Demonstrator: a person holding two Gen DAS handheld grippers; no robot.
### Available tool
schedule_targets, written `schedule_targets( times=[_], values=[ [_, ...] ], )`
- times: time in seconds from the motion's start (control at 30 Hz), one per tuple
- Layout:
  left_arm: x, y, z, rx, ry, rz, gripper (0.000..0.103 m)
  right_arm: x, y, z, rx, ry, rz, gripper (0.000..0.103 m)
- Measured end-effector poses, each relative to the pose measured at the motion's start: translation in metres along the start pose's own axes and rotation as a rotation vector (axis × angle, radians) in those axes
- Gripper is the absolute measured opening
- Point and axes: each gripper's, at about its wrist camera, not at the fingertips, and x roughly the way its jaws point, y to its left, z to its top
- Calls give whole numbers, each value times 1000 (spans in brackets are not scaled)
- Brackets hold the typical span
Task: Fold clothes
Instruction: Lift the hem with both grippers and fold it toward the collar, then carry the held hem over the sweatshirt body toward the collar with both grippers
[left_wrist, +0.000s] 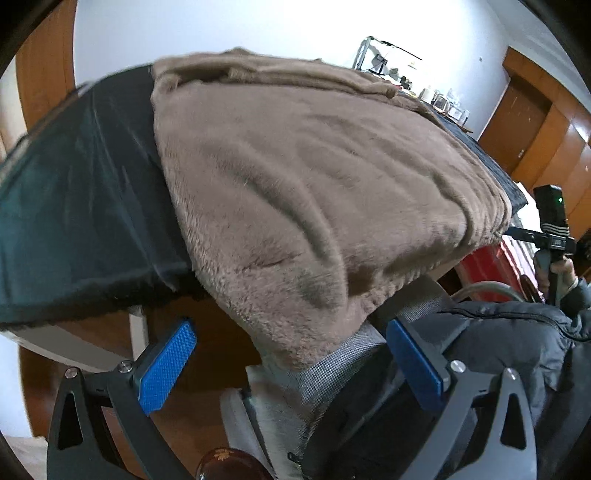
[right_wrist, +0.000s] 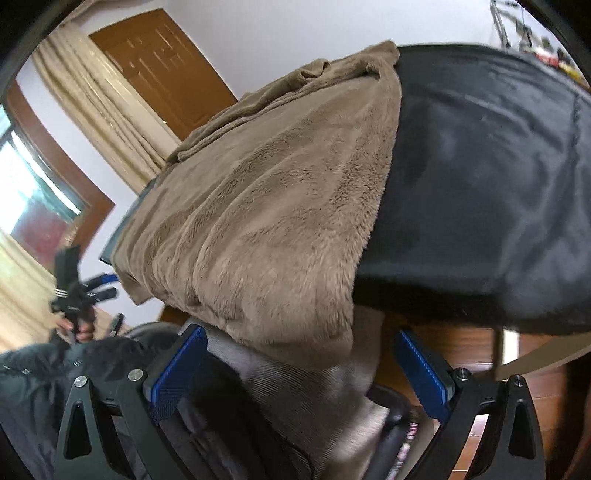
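Clearly, in the left wrist view, the brown fleece garment (left_wrist: 317, 192) fills the middle of the frame, lying on a table with a dark cover (left_wrist: 81, 206) and drooping over the near edge at lower centre. The left gripper (left_wrist: 295, 365) sits below that overhang with its blue pads (left_wrist: 168, 365) spread wide and nothing between them. At the right edge of the frame a hand holds the other tool.

Over in the right wrist view, the same garment runs from the upper middle down to lower centre, its hem (right_wrist: 295, 332) hanging off the table edge, with the dark cover to its right. The right gripper (right_wrist: 299, 373) is likewise spread and empty, just under the hem. The left tool shows small at the left edge.

The fleece looks thick, soft and limp, light enough to lift yet bulky, so it should sag and bunch rather than hold a crease. Its pile ought to grip well against the ribbed pads. The hanging hem near each bottom corner seems the best place to pinch.
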Motion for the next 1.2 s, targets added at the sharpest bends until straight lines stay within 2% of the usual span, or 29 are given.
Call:
schedule_targets(
  times=[0.1, 0.13, 0.23, 0.33, 0.43, 0.57, 0.6, 0.63, 0.67, 0.7, 0.73, 0.83, 1.0, 1.2],
  values=[
    [10, 8, 1, -40, 15, -35, 103, 6, 4, 4, -16, 12, -1, 101],
    [13, 10, 2, -54, 17, -51, 103, 8, 5, 5, -22, 17, -3, 97],
    [19, 10, 5, -65, 22, -84, 103, 13, 12, 6, -51, 28, -34, 68],
    [25, 7, 8, -66, 23, -105, 103, 14, 18, 5, -73, 25, -39, 63],
    [31, 5, 9, -88, 28, -179, 103, 13, 20, 4, -82, 24, -37, 57],
    [43, 2, 10, -106, 66, -239, 100, 12, 22, 4, -89, 21, -25, 44],
    [46, 2, 10, -109, 76, -239, 93, 12, 23, 4, -97, 18, -21, 41],
    [49, 2, 10, -116, 89, -242, 80, 11, 24, 3, -106, 14, -18, 35],
    [52, 2, 10, -123, 103, -246, 72, 11, 26, 3, -114, 10, -14, 33],
    [55, 2, 10, -130, 118, -245, 57, 12, 27, 3, -123, 9, -15, 32],
    [56, 1, 9, -135, 127, -250, 47, 11, 28, 3, -132, 9, -10, 30],
    [52, -3, 6, -139, 142, -264, 30, 8, 32, 1, -161, 9, 8, 28],
    [30, -14, 3, -129, 132, -259, 21, -5, 40, -4, -209, -19, 33, 28],
    [6, -28, 10, -105, 86, -258, 20, -15, 48, -7, -259, -62, 90, 28]
  ],
)
